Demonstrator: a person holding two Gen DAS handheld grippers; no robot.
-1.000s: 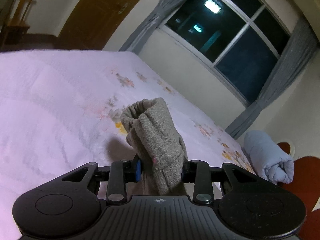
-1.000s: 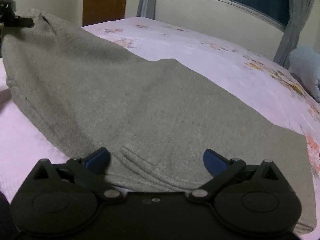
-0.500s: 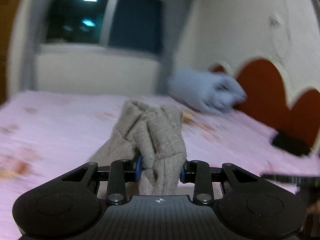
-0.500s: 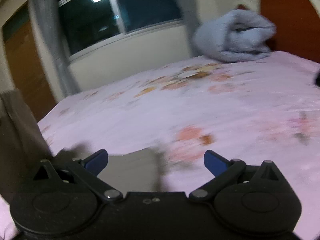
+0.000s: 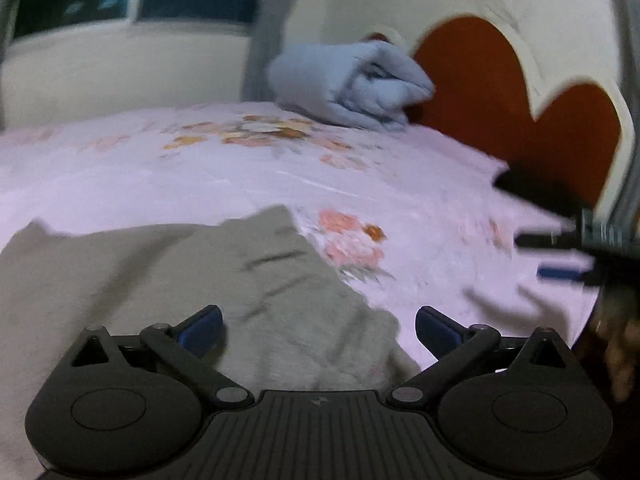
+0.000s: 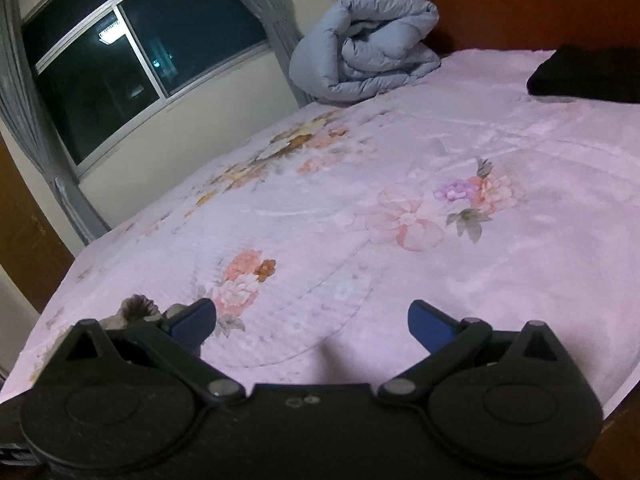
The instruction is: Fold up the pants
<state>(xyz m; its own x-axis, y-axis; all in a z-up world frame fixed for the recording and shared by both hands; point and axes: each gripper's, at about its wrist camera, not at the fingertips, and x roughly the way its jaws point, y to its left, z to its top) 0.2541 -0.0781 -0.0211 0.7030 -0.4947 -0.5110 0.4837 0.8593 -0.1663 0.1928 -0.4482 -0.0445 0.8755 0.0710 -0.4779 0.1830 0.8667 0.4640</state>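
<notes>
The grey pants (image 5: 168,280) lie in a folded heap on the pink floral bedspread (image 5: 240,176), in the lower left of the left wrist view. My left gripper (image 5: 318,330) is open just above their near edge, with nothing between the jaws. My right gripper (image 6: 312,322) is open and empty over bare bedspread (image 6: 440,264); only a small grey corner of the pants (image 6: 134,308) shows by its left finger. The right gripper also shows blurred at the right edge of the left wrist view (image 5: 560,252).
A rolled blue-grey duvet (image 6: 364,48) lies at the head of the bed by the red headboard (image 5: 480,80). A black folded item (image 6: 588,74) lies at the far right. A dark window with grey curtains (image 6: 120,60) stands beyond the bed's far side.
My left gripper has opened and let go of the pants, which now lie on the bed. Both grippers have swung towards the headboard; the right one has moved off the pants.
</notes>
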